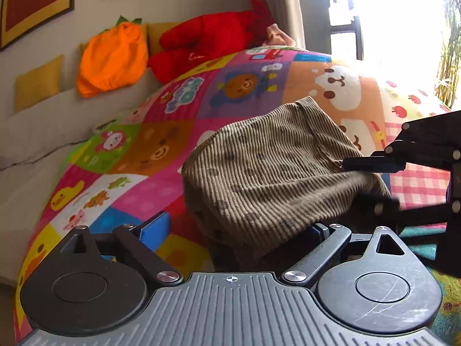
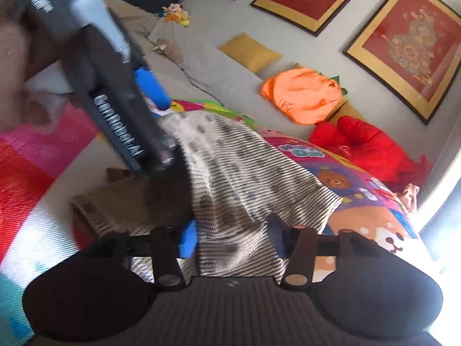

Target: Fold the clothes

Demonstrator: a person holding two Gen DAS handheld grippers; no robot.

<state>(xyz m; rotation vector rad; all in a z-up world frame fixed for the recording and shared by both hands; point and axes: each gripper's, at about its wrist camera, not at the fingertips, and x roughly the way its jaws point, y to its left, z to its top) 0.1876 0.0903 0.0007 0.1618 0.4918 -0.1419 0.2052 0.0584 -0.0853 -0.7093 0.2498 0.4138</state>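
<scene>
Left wrist view takes in a big patchwork blanket (image 1: 161, 150) printed with bright cartoon animals, spread over a pale sofa (image 1: 43, 127), and on top of it sits the olive-brown ribbed garment with dark spots (image 1: 268, 167), bunched into a rounded heap just ahead of the camera. The same striped cloth (image 2: 230, 178) fills the middle of the right wrist view, draped down toward the lens, with the blanket (image 2: 360, 190) showing past its far edge. Along the sofa back lie a red plush toy (image 1: 207, 43) and, just beside it, an orange pumpkin-shaped cushion with green leaves (image 1: 112, 57); a mustard-yellow square cushion (image 1: 37, 83) leans further along. Gold-framed red pictures (image 2: 403, 46) hang on the wall above. The left gripper (image 1: 236, 230) stands spread wide, its blue-padded fingers (image 1: 155, 230) far apart, and the garment's near fold hangs down between them, covering most of the right-hand pad; I cannot tell whether either pad touches it. The right gripper (image 2: 233, 239) has its blue fingers (image 2: 188, 239) on either side of a hanging fold of the cloth, pinching it. In the left view the right gripper (image 1: 366, 181) reaches in from the side, its upper finger touching the garment's edge.
</scene>
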